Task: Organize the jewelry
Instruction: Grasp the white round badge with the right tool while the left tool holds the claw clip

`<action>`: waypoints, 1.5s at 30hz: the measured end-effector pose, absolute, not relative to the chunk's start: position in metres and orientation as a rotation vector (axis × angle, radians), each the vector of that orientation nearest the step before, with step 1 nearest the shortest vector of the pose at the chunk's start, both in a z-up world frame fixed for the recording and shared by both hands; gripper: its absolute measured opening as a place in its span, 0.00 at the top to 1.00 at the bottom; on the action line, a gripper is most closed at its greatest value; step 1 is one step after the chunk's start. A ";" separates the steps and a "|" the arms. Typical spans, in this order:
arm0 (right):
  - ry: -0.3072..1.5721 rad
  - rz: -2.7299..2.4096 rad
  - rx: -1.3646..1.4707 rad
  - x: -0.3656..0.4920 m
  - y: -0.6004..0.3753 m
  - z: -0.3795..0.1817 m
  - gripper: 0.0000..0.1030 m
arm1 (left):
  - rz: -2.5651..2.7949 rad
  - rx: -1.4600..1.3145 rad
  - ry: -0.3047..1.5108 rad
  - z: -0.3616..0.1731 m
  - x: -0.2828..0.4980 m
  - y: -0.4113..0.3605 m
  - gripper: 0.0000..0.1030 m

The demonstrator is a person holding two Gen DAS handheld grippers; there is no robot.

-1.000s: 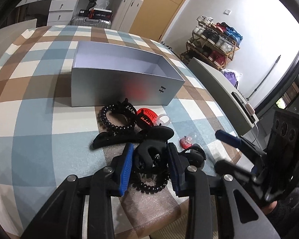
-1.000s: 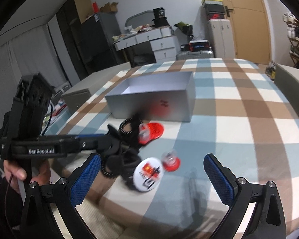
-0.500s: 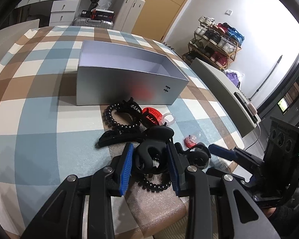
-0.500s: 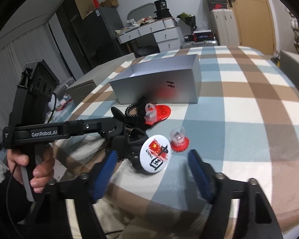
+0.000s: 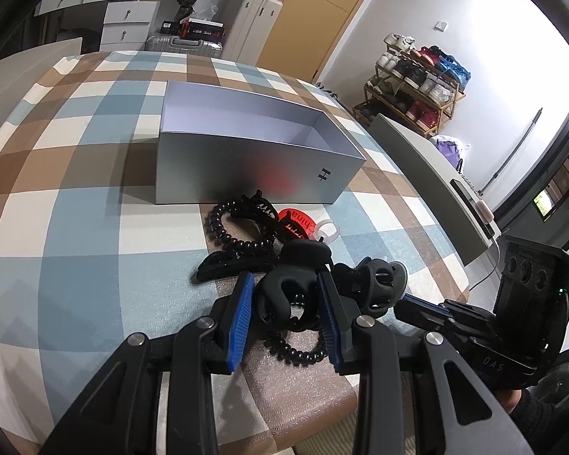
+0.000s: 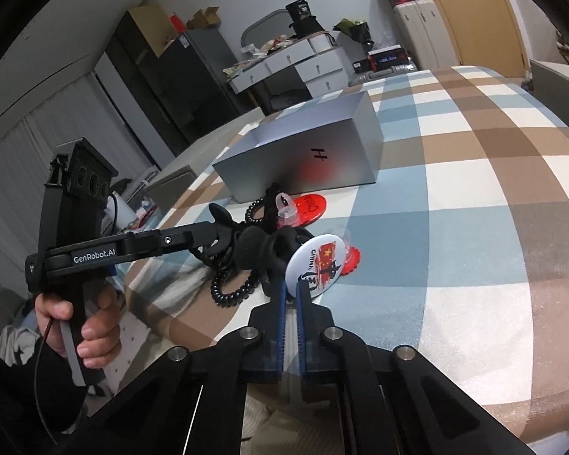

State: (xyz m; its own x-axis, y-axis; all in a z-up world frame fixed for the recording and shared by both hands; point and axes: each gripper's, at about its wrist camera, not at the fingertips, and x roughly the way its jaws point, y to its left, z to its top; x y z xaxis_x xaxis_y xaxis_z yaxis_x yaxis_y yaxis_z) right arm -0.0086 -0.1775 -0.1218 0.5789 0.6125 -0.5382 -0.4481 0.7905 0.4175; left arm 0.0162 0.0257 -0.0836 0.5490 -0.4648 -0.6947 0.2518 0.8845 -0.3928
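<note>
My left gripper point(image 5: 286, 303) is shut on a black claw hair clip point(image 5: 288, 284), held just above the checked tablecloth; it shows in the right wrist view point(image 6: 223, 239) too. My right gripper point(image 6: 292, 294) is shut on the lower edge of a white round badge point(image 6: 316, 263) with a red flag print. An open silver box point(image 5: 254, 151) stands behind the pile and looks empty. Black coil hair ties point(image 5: 242, 227), a red badge point(image 6: 311, 204) and a small red ring point(image 6: 351, 256) lie between.
The table edge runs close in front of both grippers. A second black claw clip point(image 5: 379, 284) lies right of the left gripper. A grey chair back point(image 5: 436, 182) stands to the right of the table. Furniture stands beyond.
My right gripper has moved in toward the pile and closed from wide open onto the white badge, tilting it up. My left gripper stays shut on the black clip and has lifted slightly.
</note>
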 end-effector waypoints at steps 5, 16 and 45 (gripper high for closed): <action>0.703 0.614 0.244 -0.013 -0.181 -0.119 1.00 | -0.421 -0.256 0.888 -0.081 0.015 0.026 0.73; 0.790 0.545 0.269 -0.004 -0.196 -0.127 0.96 | -0.415 -0.248 0.898 -0.081 0.013 0.022 0.73; 0.627 0.366 -0.094 -0.004 -0.183 -0.113 0.60 | -0.429 -0.249 0.837 -0.063 0.011 0.024 0.73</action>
